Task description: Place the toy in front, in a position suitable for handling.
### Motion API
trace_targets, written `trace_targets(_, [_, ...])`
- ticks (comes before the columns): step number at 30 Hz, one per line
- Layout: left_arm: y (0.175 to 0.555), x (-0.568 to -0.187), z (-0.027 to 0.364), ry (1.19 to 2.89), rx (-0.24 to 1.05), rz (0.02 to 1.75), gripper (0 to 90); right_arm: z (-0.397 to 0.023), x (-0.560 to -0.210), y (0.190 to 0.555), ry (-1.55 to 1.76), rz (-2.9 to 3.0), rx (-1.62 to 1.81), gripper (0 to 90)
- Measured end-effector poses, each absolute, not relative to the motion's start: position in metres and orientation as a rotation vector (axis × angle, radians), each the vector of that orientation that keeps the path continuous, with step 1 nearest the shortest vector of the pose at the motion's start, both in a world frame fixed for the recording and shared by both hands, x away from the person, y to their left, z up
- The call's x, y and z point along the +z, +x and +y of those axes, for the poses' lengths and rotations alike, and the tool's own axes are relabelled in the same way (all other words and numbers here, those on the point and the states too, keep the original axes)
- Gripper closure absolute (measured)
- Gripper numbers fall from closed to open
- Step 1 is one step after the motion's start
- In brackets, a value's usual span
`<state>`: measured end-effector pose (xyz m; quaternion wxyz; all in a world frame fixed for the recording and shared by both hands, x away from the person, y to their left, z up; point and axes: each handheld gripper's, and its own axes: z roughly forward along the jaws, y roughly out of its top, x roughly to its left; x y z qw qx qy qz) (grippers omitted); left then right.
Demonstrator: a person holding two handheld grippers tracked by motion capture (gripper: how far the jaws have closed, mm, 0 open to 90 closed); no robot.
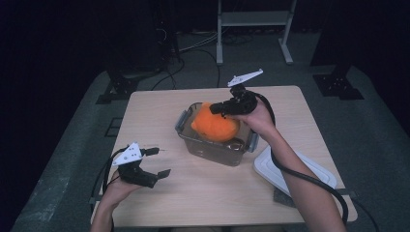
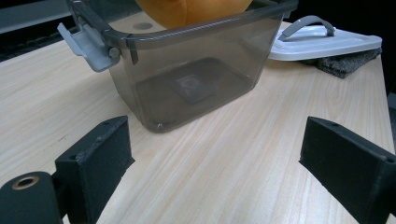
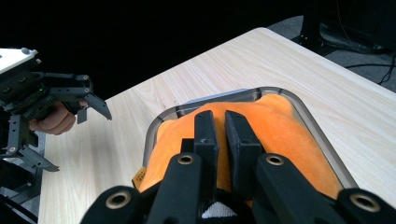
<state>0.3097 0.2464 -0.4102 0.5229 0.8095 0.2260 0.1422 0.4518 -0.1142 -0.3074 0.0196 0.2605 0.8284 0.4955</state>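
the orange plush [image 2: 196,11] is cut off by the top edge in the left gripper view, its shape untellable.

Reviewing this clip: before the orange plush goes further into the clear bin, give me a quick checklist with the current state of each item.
1. Right gripper shut on the orange plush: ok, jaws nearly together with plush fabric pinched between them.
2. Plush over the bin opening: ok, it sits inside the rim in the right gripper view.
3. Plush fully inside: not ok, much of it bulges above the rim.
4. Bin floor free: ok, left gripper view shows nothing lying on the bottom.
5. Left gripper out of the way: ok, open and apart from the bin, holding nothing.
6. White lid off and aside: ok, on the table beside the bin.
7. Bin latches folded clear: cannot tell for all.
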Motion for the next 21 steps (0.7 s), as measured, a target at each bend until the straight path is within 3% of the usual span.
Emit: trace_targets(21, [0.310,-0.410,0.248,1.927,0.343,0.547,8.3,-0.111,-0.325,0.460,0.857,2.578,1.530,82.9])
